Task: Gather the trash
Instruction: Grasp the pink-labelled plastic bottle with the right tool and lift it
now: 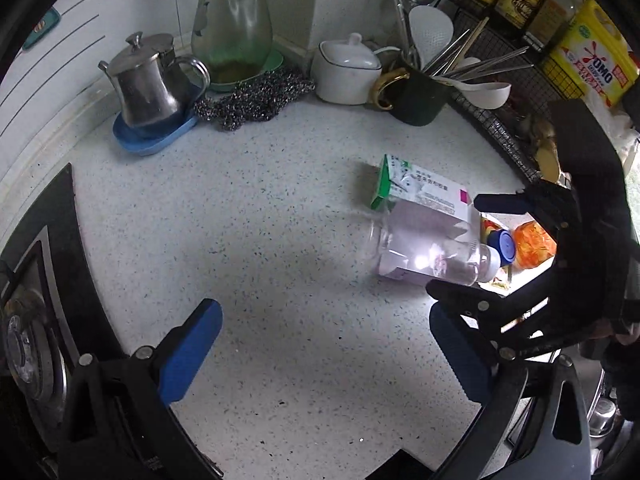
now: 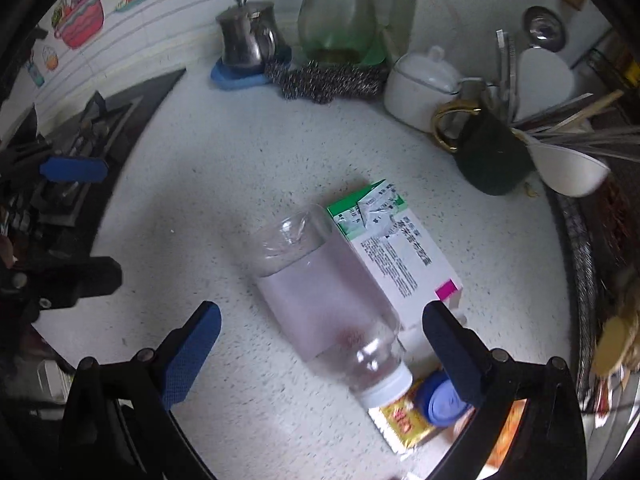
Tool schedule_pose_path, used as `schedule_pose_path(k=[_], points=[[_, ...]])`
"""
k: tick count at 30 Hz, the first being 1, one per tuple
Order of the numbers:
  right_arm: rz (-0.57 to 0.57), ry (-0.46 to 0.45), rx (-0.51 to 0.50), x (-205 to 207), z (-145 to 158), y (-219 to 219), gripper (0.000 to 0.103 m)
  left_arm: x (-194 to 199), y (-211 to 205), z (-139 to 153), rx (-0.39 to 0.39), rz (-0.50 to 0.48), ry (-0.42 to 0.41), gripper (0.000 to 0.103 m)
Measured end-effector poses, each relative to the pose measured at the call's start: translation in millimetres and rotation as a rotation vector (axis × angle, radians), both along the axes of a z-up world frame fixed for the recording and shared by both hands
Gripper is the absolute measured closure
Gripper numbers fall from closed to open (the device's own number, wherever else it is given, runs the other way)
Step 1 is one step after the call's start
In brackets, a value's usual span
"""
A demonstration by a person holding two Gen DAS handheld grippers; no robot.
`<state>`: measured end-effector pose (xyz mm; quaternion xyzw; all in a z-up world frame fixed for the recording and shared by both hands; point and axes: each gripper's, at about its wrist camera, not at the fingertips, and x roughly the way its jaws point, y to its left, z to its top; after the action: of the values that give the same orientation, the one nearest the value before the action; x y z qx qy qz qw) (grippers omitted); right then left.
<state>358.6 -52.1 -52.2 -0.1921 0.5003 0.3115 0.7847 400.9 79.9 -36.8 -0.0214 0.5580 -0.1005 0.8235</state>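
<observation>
A clear plastic bottle [image 2: 328, 300] lies on its side on the speckled counter [image 2: 240, 184], uncapped white neck toward the camera. A blue cap [image 2: 444, 400] rests on a yellow sachet [image 2: 404, 420] by the neck. A white-and-green box [image 2: 396, 256] lies against the bottle's right side. My right gripper [image 2: 320, 356] is open, its fingers straddling the bottle's neck end without visibly touching it. In the left wrist view the bottle [image 1: 424, 248], the box [image 1: 420, 192] and an orange wrapper [image 1: 534, 244] sit at right, with the right gripper [image 1: 476, 248] around the bottle. My left gripper [image 1: 326, 344] is open over bare counter.
Along the back wall stand a steel teapot [image 1: 148, 84] on a blue dish, a glass jug [image 1: 232, 28], scouring pads [image 1: 252, 98], a white lidded pot [image 1: 348, 68] and a dark mug of utensils [image 1: 416, 96]. A wire rack [image 1: 500, 80] lines the right. A stove [image 1: 36, 320] borders the left.
</observation>
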Motion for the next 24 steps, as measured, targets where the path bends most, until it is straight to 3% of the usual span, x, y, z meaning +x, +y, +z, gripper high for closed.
schedule_pose_path(k=[7, 9, 17, 24], points=[[0.080, 0.033, -0.032, 13.3, -16.3, 8.8, 0.011, 7.1, -0.1, -12.2, 0.023, -0.015, 0.032, 0.000], [0.100, 0.036, -0.042, 10.9, -18.3, 9.9, 0.018, 6.4, 1.1, -13.7, 0.018, -0.018, 0.034, 0.000], [0.165, 0.050, -0.076, -1.6, -27.2, 22.2, 0.027, -5.5, 4.6, -16.4, 0.009, -0.014, 0.039, 0.000], [0.127, 0.045, -0.026, -12.1, -28.7, 21.7, 0.032, -16.9, 8.1, -12.9, 0.004, -0.021, 0.031, 0.000]])
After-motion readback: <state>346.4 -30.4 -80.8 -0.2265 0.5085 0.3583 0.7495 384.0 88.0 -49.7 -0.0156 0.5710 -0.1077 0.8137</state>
